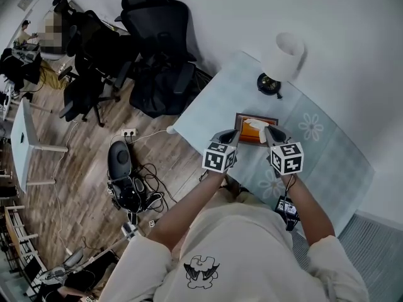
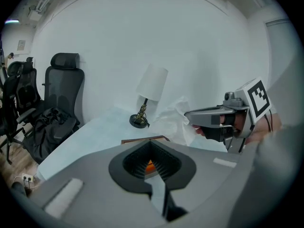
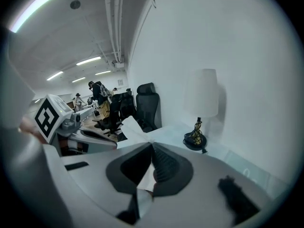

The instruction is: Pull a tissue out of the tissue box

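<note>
A brown wooden tissue box point(image 1: 242, 119) with an orange inside sits on the pale table point(image 1: 327, 162). A white tissue point(image 1: 254, 123) rises out of it. My right gripper point(image 1: 269, 133) is shut on that tissue; the sheet point(image 3: 129, 126) runs out from between its pads and hangs as a crumpled sheet point(image 2: 172, 120) below the right gripper point(image 2: 188, 115). My left gripper point(image 1: 235, 135) is at the box's left edge, jaws closed, with the brown rim point(image 2: 142, 140) at their tip and orange showing between the pads. The left gripper point(image 3: 102, 140) also shows in the right gripper view.
A table lamp point(image 1: 281, 58) with a white shade stands behind the box, also seen as the lamp point(image 2: 149, 87) and the lamp point(image 3: 200, 101). Black office chairs point(image 1: 157, 49) stand off the table's left edge. Cables and a power strip point(image 1: 128, 132) lie on the wooden floor.
</note>
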